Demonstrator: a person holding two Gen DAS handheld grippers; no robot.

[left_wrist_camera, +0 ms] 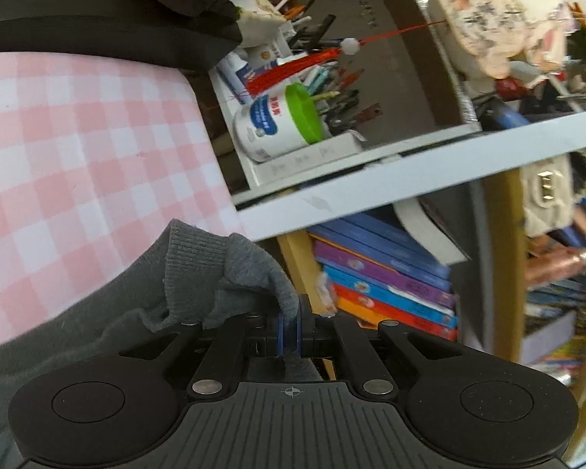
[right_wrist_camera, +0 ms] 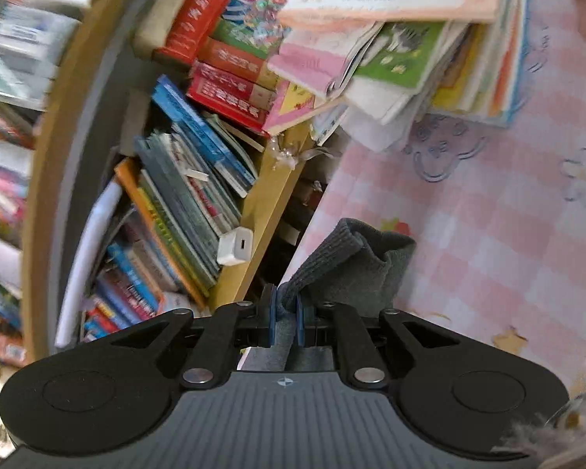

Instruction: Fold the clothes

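Garment: a grey knit garment (left_wrist_camera: 144, 305), ribbed at its edge, is seen low and centre in both wrist views, draped over the pink-and-white checked tabletop (left_wrist_camera: 78, 156).
Left gripper (left_wrist_camera: 289, 334): its jaws are clenched on a pinch of the grey fabric at lower centre of the frame.
Right gripper (right_wrist_camera: 287, 318): its jaws are clamped on a ribbed edge of the same knit, a bunched fold standing up just beyond them.
Step in hand: judged an early one, with two edges gripped and lifted so the garment can be carried or spread.
Next move: both held edges would need to be kept taut and brought level over the checked cloth before being laid down.
Surface: flower-shaped clear mats (right_wrist_camera: 441, 148) lie at the right of the right view.
Room: crowded bookshelves (right_wrist_camera: 183, 195), a stack of booklets (right_wrist_camera: 410, 39), and a green-lidded tub (left_wrist_camera: 277, 125).
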